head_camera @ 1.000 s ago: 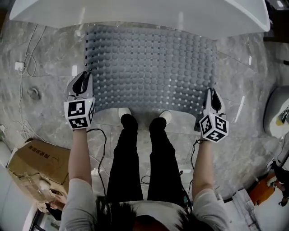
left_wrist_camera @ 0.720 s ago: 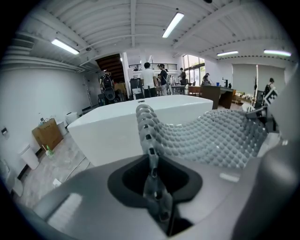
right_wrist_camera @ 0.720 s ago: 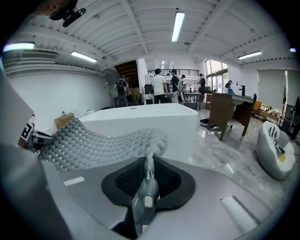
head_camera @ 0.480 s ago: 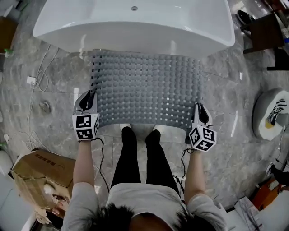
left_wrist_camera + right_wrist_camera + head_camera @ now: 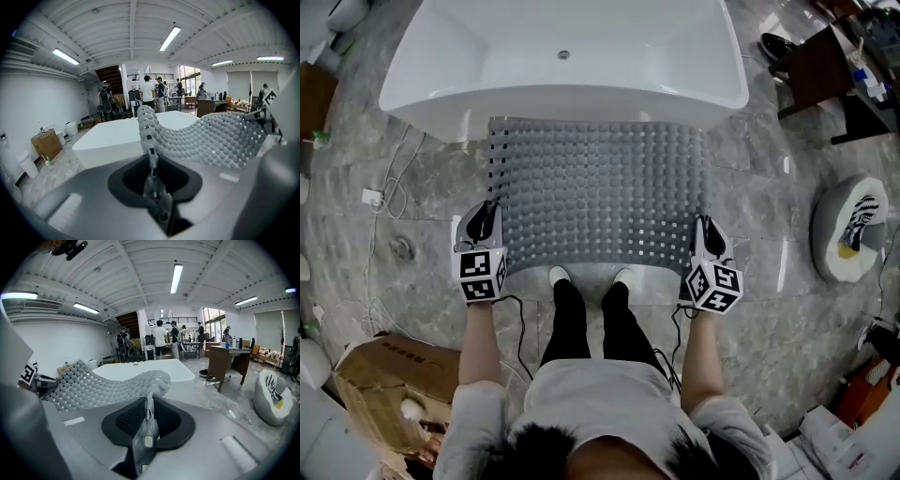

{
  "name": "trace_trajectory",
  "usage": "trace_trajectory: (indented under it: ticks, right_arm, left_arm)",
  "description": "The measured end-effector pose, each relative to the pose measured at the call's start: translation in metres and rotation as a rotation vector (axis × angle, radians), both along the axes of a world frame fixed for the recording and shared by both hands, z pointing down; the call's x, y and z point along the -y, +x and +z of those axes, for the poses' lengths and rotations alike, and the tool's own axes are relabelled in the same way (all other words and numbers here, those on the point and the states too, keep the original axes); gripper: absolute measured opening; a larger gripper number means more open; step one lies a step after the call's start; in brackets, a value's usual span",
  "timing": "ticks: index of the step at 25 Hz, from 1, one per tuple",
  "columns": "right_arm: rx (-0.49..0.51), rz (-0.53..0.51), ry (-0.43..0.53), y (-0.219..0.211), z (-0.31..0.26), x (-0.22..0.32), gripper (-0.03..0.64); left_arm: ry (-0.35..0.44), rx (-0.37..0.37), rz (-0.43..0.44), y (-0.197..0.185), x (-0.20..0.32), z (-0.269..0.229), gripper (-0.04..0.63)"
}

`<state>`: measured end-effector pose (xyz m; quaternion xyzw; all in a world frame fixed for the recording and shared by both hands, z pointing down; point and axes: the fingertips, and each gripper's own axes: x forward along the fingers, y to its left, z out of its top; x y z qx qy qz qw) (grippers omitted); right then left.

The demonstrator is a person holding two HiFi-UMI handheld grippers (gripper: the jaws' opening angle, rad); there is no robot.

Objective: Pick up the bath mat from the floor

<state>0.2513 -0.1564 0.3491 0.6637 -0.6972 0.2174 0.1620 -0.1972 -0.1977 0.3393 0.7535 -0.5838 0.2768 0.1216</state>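
Observation:
The grey knobbed bath mat [image 5: 600,192] hangs stretched between both grippers, lifted off the floor in front of the white bathtub [image 5: 562,56]. My left gripper [image 5: 487,217] is shut on the mat's near left corner, and the right gripper [image 5: 703,234] is shut on its near right corner. In the left gripper view the mat's edge [image 5: 149,136] runs straight out of the closed jaws [image 5: 153,176]. Seen from the right gripper view, the mat [image 5: 108,380] sags away to the left from the jaws [image 5: 149,416].
Marble floor [image 5: 769,281] lies all around. A cardboard box [image 5: 384,384] sits at the lower left, with cables [image 5: 380,202] on the floor left of the mat. A dark stool [image 5: 811,70] and a white pouf [image 5: 848,230] are at the right. My feet [image 5: 586,277] are under the mat's near edge.
Both grippers have risen with the mat's near corners held; the mat has come up off the floor. The head view has pulled back, and the whole bathtub shows now.

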Motion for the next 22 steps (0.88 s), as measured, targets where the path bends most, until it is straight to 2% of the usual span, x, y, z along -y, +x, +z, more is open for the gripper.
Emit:
trace_trajectory:
  ticks: [9, 22]
  right_arm:
    - [-0.012, -0.004, 0.081, 0.009, -0.075, -0.008, 0.057]
    - [-0.018, 0.001, 0.207, 0.007, -0.152, -0.031, 0.054]
  left_arm:
    - [0.102, -0.008, 0.009, 0.007, -0.003, -0.078, 0.063]
    - [0.253, -0.032, 0.01, 0.008, -0.026, -0.16, 0.063]
